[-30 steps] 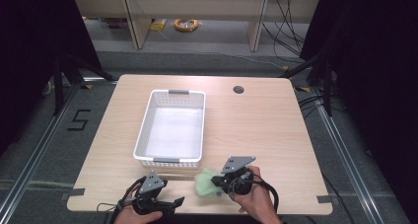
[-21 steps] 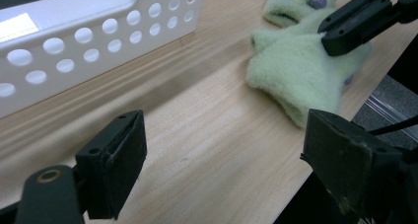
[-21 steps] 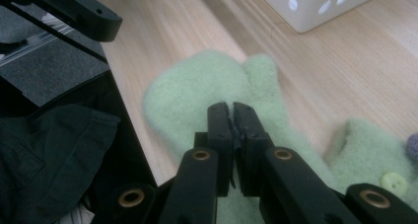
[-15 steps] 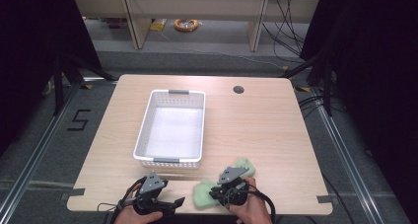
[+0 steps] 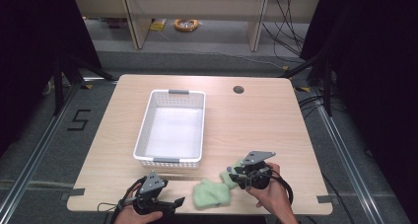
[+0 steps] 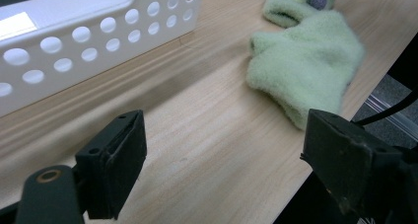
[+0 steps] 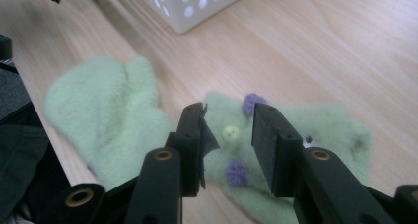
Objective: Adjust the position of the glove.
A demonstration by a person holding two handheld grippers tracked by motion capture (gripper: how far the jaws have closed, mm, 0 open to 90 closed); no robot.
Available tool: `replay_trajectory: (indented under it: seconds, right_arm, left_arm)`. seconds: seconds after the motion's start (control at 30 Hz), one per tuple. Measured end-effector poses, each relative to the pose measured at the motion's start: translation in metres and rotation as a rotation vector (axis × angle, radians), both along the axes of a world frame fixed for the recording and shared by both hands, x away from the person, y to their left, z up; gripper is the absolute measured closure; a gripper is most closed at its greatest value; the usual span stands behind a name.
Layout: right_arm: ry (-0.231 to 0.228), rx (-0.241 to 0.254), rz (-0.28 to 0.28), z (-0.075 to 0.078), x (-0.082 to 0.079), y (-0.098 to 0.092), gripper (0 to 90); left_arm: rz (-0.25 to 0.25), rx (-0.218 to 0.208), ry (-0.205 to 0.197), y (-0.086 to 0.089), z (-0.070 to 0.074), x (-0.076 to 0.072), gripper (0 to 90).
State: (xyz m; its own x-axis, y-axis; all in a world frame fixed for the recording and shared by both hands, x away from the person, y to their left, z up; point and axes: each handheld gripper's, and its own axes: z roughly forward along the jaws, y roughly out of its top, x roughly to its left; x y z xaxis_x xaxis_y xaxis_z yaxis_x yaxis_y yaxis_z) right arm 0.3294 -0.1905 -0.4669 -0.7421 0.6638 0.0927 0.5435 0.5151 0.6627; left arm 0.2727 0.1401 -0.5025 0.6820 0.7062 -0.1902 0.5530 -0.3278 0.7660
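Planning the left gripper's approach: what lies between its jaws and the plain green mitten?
Bare wood of the table, in the left gripper view. The left gripper stands open, short of the plain green mitten.

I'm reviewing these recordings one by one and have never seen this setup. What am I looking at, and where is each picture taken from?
A person at a wooden table holds a two-jaw tool in each hand: left tool, right tool. The high view looks down from above; each gripper view rides on its tool, looking along its black jaws. On the table lie a white perforated basket and two pale green mittens. The left tool is open and holds nothing. The right tool's jaws stand slightly apart over the mitten with purple dots; whether they grip it is unclear.
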Motion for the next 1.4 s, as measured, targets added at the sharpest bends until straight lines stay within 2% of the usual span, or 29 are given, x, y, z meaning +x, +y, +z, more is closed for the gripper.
replay_trajectory:
  seconds: [0.07,0.1,0.13,0.2,0.27,0.4,0.43,0.5,0.53,0.57,0.63,0.7,0.73,0.87,0.9,0.97,1.0,1.1,1.13,1.2,1.33,1.37,1.4]
  right_arm:
    - [-0.002,-0.016,0.01,-0.003,0.002,0.0,65.9]
    - [-0.004,-0.024,0.002,-0.006,0.004,0.0,65.9]
    - [0.001,-0.029,-0.005,-0.008,0.004,0.001,65.9]
    - [-0.003,-0.044,0.002,-0.01,0.006,0.002,66.0]
    - [0.019,-0.061,0.01,-0.012,0.007,0.005,66.3]
    - [0.016,-0.072,0.016,-0.016,0.01,0.011,67.9]
    - [0.027,-0.089,0.029,-0.019,0.012,0.013,69.6]
    - [0.019,-0.087,0.025,-0.023,0.014,0.014,71.2]
    - [0.018,-0.09,0.043,-0.025,0.016,0.013,72.2]
    - [0.028,-0.071,0.035,-0.026,0.018,0.012,73.8]
    - [0.055,-0.069,0.025,-0.026,0.018,0.01,75.4]
    - [0.035,-0.062,0.042,-0.029,0.018,0.011,78.3]
    - [0.039,-0.077,0.052,-0.027,0.019,0.011,80.2]
    - [0.037,-0.075,0.066,-0.028,0.021,0.01,81.2]
    - [0.015,-0.064,0.074,-0.03,0.021,0.01,81.3]
    - [0.055,-0.057,0.072,-0.027,0.02,0.009,81.4]
    - [0.017,-0.046,0.076,-0.028,0.022,0.008,81.4]
    - [0.02,-0.022,0.058,-0.021,0.023,0.003,81.4]
    - [0.005,-0.004,0.05,-0.017,0.024,-0.001,81.4]
    - [0.008,0.04,0.042,-0.008,0.023,-0.007,81.4]
    - [-0.011,0.071,0.053,0.01,0.021,-0.012,81.4]
    - [-0.023,0.081,0.067,0.015,0.021,-0.012,81.4]
    - [-0.027,0.089,0.08,0.019,0.019,-0.01,81.4]
  left_arm:
    - [-0.001,0.0,-0.001,0.0,0.0,0.0,16.2]
    - [0.0,-0.015,0.004,-0.001,0.0,0.0,16.2]
    - [-0.005,-0.006,0.021,0.0,0.0,0.0,16.2]
    - [-0.013,0.0,0.003,0.0,0.0,0.0,16.2]
    - [-0.017,0.01,0.006,0.0,0.0,0.0,16.2]
    - [-0.01,0.0,0.0,-0.001,-0.001,0.0,16.2]
    - [-0.018,0.012,0.001,0.0,0.0,0.001,16.2]
    - [-0.017,0.011,0.001,0.0,0.0,0.001,16.2]
    - [-0.018,0.011,0.0,0.0,0.0,0.001,16.2]
    - [-0.018,0.012,0.001,0.0,0.0,0.001,16.2]
    - [-0.013,0.01,-0.004,-0.001,-0.001,0.001,16.2]
    - [-0.023,0.019,0.006,0.0,0.0,0.001,16.2]
    - [-0.022,0.018,0.003,0.0,0.0,0.001,16.2]
    - [-0.011,0.012,-0.005,-0.001,-0.001,0.0,16.2]
    - [-0.007,0.003,-0.005,-0.002,-0.001,0.0,16.2]
    - [-0.016,0.014,-0.005,-0.001,-0.001,0.001,16.2]
    - [-0.015,0.012,-0.005,-0.001,-0.001,0.001,16.2]
    - [-0.017,0.005,0.003,-0.001,0.0,0.001,16.2]
    - [-0.013,0.01,-0.005,-0.001,-0.001,0.001,16.2]
    - [-0.015,0.012,-0.002,-0.001,-0.001,0.001,16.2]
    - [-0.014,0.01,-0.005,-0.001,-0.001,0.001,16.2]
    - [-0.024,0.017,0.011,0.0,0.0,0.001,16.2]
    - [-0.019,0.014,0.009,0.0,0.0,0.001,16.2]
